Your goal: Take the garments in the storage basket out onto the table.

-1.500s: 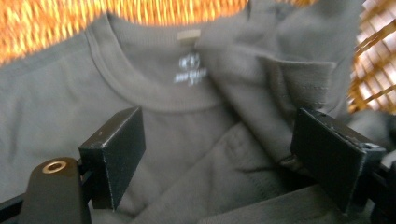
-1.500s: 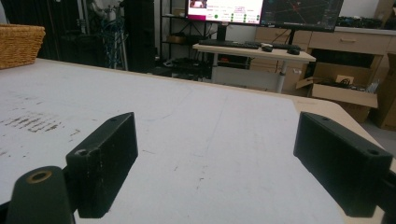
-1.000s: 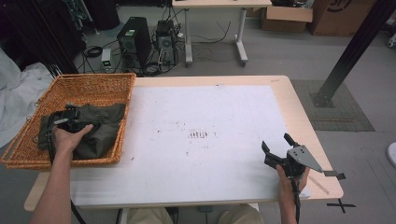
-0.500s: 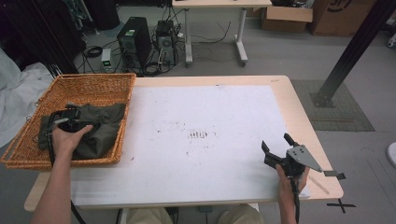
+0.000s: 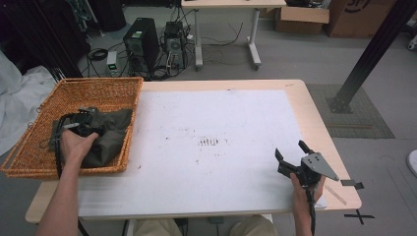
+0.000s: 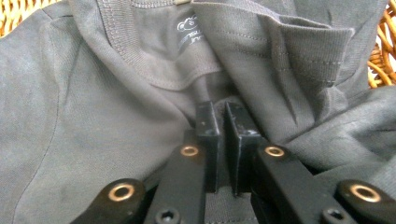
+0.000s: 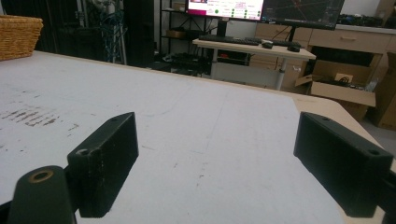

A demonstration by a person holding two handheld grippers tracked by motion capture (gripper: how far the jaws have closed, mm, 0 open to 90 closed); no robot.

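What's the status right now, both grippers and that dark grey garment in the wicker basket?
Left gripper shut on dark grey knit garment, inside woven wicker basket. Right gripper open, idle over white table mat. Nothing in the way.

Left tool [image 6: 223, 122]: black jaws with brass-ringed pivots and hex screws. Right tool [image 5: 291, 156]: black, topped by a grey three-cornered plate. Forearms bare.
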